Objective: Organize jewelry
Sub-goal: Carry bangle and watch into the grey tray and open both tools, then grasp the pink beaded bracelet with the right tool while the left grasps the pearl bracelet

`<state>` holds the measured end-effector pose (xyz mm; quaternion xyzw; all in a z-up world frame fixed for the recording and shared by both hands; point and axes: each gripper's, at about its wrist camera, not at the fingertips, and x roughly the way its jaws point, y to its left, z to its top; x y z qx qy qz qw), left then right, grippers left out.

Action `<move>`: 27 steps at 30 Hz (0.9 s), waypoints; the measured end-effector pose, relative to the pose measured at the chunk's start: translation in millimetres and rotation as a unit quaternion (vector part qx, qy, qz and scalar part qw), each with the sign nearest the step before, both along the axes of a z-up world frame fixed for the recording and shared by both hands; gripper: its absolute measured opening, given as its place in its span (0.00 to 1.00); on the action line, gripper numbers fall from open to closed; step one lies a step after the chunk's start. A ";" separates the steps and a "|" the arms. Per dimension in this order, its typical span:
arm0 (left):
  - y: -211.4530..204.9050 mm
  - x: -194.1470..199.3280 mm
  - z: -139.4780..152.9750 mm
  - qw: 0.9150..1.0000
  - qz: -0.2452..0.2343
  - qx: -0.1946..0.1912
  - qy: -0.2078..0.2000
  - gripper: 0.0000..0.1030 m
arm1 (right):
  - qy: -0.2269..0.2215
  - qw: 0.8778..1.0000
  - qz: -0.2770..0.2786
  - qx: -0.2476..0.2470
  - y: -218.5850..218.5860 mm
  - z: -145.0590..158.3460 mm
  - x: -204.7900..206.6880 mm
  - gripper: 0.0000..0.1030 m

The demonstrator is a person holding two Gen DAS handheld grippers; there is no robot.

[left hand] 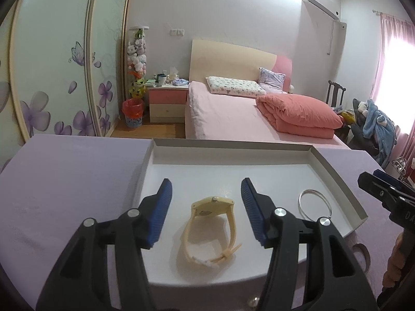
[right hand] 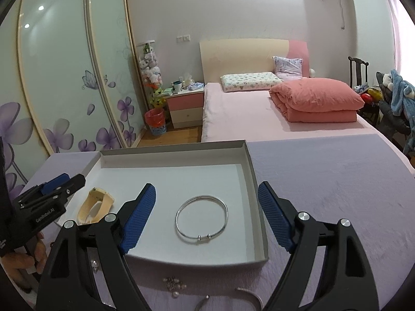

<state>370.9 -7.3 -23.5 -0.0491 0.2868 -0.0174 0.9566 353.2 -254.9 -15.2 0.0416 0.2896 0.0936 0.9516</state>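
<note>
the left gripper (left hand: 206, 194) has its blue-padded fingers (left hand: 164, 212) spread wide with nothing between the pads; below the gap a cream-yellow watch (left hand: 211, 230) lies on its side inside the tray (left hand: 334, 171), face toward the far wall and strap looped toward the camera. the right gripper (right hand: 207, 202) is likewise spread wide and holds nothing, its fingers (right hand: 275, 220) standing either side of a silver bangle (right hand: 201, 220) that lies flat on the tray floor, its two small beads toward the near edge. watch and bangle lie apart from each other, the watch on the left part of the tray, the bangle toward the right. the shallow white tray sits on a bench (right hand: 337, 181) covered with lavender cloth. on the cloth just in front of the tray's near wall lie a small cluster of pearly beads (right hand: 175, 285) and another silver bangle (right hand: 241, 298), partly cut off by the frame. beyond the bench stands a pink bed (left hand: 233, 114).
</note>
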 end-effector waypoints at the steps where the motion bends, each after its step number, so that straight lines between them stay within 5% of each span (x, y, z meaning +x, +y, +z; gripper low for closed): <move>1: 1.7 -3.5 1.9 1.000 0.001 -0.001 -0.001 0.53 | -0.001 1.000 0.000 0.001 -0.4 0.6 -3.4 0.79; 13: 20.2 -94.9 10.6 1.000 0.007 -0.007 -0.012 0.53 | 0.002 1.000 0.005 -0.001 -20.6 0.8 -79.0 0.79; 22: 18.3 -168.4 -6.8 1.000 0.003 -0.012 0.001 0.59 | 0.066 0.997 -0.010 -0.031 -34.1 -34.2 -128.1 0.79; 27: 12.1 -183.2 -12.5 1.000 -0.005 -0.014 0.007 0.60 | 0.111 0.993 -0.016 -0.045 -36.5 -56.1 -132.3 0.63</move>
